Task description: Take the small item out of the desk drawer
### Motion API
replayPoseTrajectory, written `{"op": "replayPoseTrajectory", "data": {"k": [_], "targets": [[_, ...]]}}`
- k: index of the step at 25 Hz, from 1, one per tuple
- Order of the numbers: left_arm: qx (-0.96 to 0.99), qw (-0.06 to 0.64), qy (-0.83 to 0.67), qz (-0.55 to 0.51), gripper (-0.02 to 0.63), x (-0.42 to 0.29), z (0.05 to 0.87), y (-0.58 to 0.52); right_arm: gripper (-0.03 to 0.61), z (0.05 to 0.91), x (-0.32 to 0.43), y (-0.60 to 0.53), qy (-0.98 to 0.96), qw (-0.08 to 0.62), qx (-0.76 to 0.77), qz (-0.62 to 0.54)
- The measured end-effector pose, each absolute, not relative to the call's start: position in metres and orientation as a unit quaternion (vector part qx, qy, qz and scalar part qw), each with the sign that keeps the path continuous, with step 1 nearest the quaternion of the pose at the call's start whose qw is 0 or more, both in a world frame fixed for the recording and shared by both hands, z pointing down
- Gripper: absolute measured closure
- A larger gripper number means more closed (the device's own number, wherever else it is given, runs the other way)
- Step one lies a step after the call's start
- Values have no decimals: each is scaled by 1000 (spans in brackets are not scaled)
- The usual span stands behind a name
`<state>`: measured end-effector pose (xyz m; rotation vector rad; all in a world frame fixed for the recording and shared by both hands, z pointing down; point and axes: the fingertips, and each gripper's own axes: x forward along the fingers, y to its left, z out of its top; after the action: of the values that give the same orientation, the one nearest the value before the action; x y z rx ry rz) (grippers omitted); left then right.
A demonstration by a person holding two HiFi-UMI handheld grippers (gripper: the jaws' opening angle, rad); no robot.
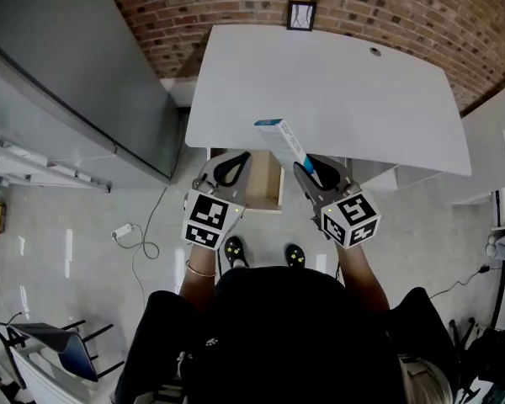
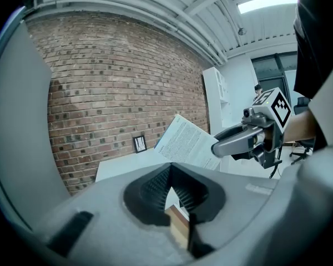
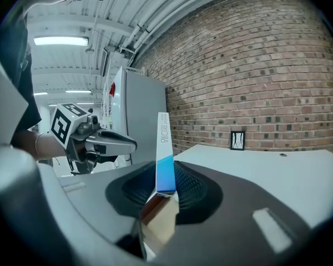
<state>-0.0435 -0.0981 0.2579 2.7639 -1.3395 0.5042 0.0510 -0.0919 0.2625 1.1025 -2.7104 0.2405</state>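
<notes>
White desk [image 1: 337, 91] ahead of both grippers. Open wooden drawer [image 1: 265, 182] under desk's near edge, between the two grippers. Left gripper [image 1: 229, 169] at drawer's left side, jaws closed together, nothing in them. Right gripper [image 1: 313, 173] clamped on thin white-and-blue box [image 1: 279, 137]. Box is out of drawer, sticking forward from the jaws over desk edge.
</notes>
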Motion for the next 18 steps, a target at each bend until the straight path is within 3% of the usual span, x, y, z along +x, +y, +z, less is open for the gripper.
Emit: {"op": "replayPoseTrajectory", "data": {"k": [18], "targets": [[883, 11, -442, 160, 615, -50, 256, -95, 472, 257, 49, -92, -923, 87, 363, 89]]}}
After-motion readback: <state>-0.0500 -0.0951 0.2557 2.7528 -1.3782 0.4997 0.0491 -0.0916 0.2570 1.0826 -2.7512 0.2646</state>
